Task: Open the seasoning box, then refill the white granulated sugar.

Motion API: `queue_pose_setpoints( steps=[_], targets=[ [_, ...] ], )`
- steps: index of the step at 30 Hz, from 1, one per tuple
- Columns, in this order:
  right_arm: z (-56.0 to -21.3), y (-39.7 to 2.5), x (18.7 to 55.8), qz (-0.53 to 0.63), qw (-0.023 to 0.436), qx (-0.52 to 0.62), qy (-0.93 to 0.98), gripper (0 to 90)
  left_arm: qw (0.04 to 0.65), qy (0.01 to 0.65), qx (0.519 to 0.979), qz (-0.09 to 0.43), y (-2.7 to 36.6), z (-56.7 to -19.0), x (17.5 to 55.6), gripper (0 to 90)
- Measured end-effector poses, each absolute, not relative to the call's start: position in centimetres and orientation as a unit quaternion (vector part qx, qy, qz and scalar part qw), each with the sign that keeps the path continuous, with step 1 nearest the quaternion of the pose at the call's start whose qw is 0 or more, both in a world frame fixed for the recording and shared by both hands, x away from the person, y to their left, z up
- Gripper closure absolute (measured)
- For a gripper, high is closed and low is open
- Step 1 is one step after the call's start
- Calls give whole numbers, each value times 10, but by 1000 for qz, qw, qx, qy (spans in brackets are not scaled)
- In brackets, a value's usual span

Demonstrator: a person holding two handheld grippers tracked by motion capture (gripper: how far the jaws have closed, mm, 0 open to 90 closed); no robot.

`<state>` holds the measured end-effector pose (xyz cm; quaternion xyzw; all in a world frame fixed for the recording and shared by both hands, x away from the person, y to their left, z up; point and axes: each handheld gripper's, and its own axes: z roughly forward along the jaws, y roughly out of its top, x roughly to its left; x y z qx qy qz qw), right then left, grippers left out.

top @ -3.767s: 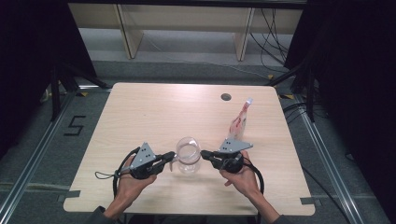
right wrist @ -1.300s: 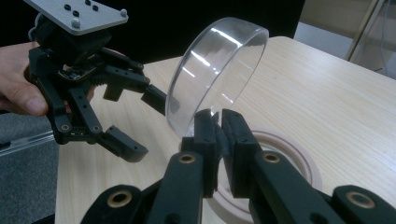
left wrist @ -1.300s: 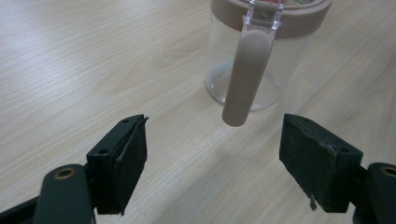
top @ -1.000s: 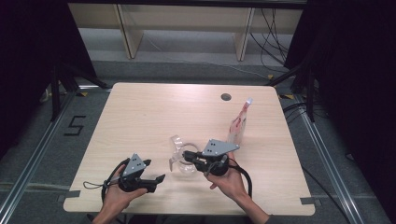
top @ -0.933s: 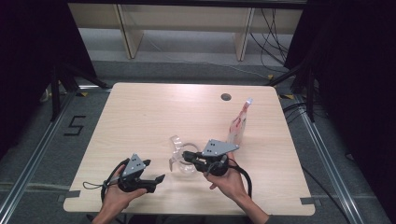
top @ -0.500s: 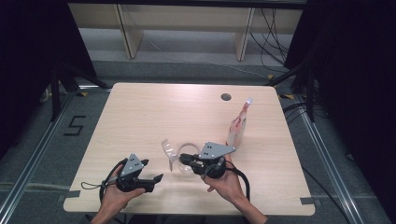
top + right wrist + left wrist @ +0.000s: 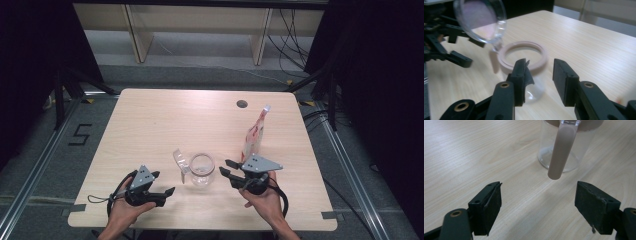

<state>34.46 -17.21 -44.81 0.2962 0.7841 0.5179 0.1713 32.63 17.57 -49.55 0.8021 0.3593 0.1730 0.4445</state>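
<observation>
- Jaws apart, both grippers: left gripper (image 7: 161, 192), right gripper (image 7: 226, 170).
- Glass jar (image 7: 201, 170) btwn them on desk (image 7: 150, 130), lid (image 7: 179, 161) flipped up; nothing clamped.

A jar (image 7: 201, 170) is set on the table (image 7: 165, 120) between the left gripper (image 7: 162, 184) and right gripper (image 7: 225, 168); a pouch (image 7: 253, 134) is stood behind the latter.

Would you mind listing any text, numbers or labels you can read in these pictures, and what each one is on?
"5": black mark on the grey floor left of the light wooden table.
Red-and-white stand-up pouch: it carries printing, too small and blurred to read.
Clear glass jar with flip-open lid: no lettering visible.
Left gripper and right gripper: no markings readable.
</observation>
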Motion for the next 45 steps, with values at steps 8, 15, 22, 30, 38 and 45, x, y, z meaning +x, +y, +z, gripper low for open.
queue_pose_setpoints(
  steps=[8,15,22,30,38,45],
  targets=[
    [-456,-198,341,505,199,353,762,519,445,365,800,169,176,-497,327,213],
    [-462,-214,349,494,230,399,738,381,442,368,802,161,174,-499,328,213],
    [-469,-222,356,481,244,432,723,271,434,354,813,162,173,-497,330,213],
    [-478,-224,362,465,234,473,710,176,443,363,804,159,170,-500,330,213],
    [-483,-221,371,457,264,455,718,173,439,364,806,161,173,-501,328,213],
    [-485,-216,376,458,273,463,708,159,436,368,806,160,172,-503,329,213]
  ],
)
